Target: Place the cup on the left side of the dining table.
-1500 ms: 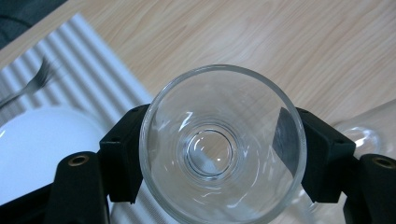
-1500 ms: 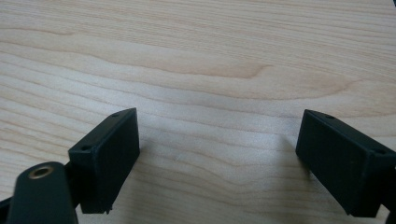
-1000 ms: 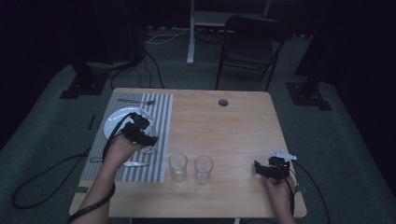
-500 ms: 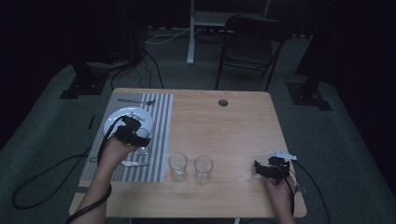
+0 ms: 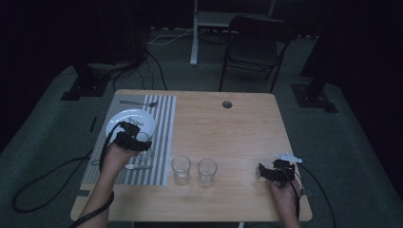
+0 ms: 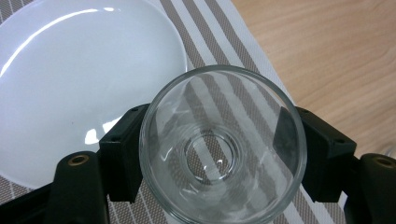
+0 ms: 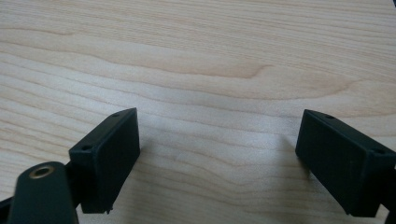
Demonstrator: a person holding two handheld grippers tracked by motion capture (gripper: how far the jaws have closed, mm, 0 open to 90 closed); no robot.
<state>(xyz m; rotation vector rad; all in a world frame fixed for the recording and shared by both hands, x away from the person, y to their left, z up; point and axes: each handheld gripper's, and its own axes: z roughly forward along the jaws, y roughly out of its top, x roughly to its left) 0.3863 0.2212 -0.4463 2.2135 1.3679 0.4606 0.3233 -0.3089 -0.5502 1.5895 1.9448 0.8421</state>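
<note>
Left gripper [image 6: 219, 154] clamps a clear drinking glass [image 6: 223, 144], now shifted left over the striped placemat [image 5: 164, 128] beside the white plate [image 5: 142, 119]; probably placing it; right gripper [image 7: 217, 156] idle, jaws wide, lower right.

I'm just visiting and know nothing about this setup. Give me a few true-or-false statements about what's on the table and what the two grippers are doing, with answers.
1. The left gripper is closed on a clear drinking glass. True.
2. The right gripper holds a fork. False: it is open over bare wood, with nothing between its black fingers.
3. A round white plate lies on the grey striped placemat. True.
4. Two more clear glasses stand on the light wooden table. True.
5. The held glass is full of water. False: it looks empty, and the stripes show through its base.
</note>
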